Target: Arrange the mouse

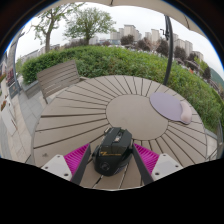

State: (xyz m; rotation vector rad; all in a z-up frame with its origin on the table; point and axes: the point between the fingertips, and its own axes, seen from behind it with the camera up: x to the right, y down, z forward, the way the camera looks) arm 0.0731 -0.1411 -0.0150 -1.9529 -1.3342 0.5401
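A black mouse [113,146] with a small yellow mark on its back sits between my fingers, over the near part of a round wooden slatted table [120,105]. My gripper [113,152] is shut on the mouse. The left finger's magenta pad [77,156] and the right finger's magenta pad [147,158] press against its two sides. I cannot tell whether the mouse rests on the table or is lifted off it. A pale lilac mouse mat [168,106] lies flat on the table, beyond the fingers to the right.
A wooden bench [56,78] stands beyond the table on the left. A dark pole [168,45] rises behind the table on the right. A green hedge [110,60] runs behind both. The table's edge curves close by the fingers.
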